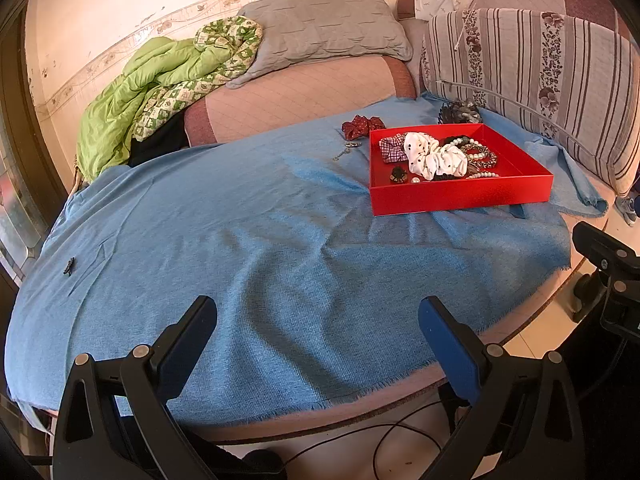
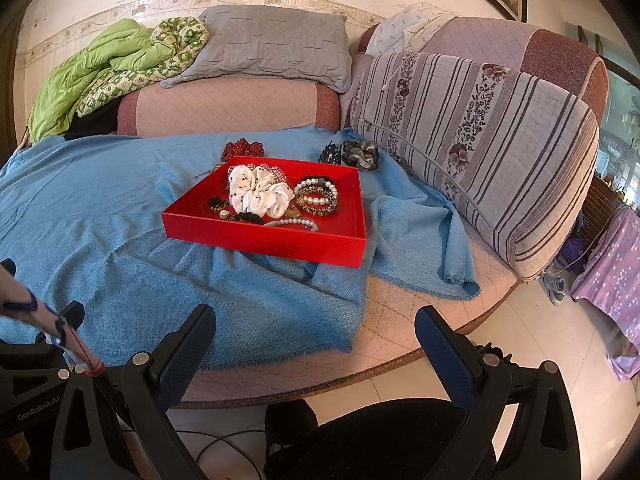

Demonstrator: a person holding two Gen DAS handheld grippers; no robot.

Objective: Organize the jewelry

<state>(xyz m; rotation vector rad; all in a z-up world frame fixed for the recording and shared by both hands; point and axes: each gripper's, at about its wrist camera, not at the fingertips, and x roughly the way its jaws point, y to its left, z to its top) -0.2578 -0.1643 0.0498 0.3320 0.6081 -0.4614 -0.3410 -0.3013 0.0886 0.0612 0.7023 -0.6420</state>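
Both claws — left claw [image 1: 316, 330] and right claw [image 2: 314, 334] — are hanging wide and empty. The red tray [image 2: 256, 240] is holding most jewelry; the red scrunchie [image 2: 243, 149] and small black clip [image 1: 69, 266] are lying outside on the blue cloth [image 1: 240, 240], awaiting pickup.

L gripper [image 1: 316, 340] wide open, nothing btwn the fingers; both fingers [image 1: 188, 344] reach fwd, black w/ blue inner pads, roughly level side by side; held low at the near edge, tips apart from everything; R gripper [image 2: 314, 342] also spread wide, empty, same pose, fingers [image 2: 446, 354] angled fwd and slightly inward at the base; in the L wrist view part of the R gripper's black body shows at the far right edge; in the R wrist view the L gripper's black body sits at lower left, w/ a patterned sleeve [image 2: 36, 312] above it; hands themselves not visible.
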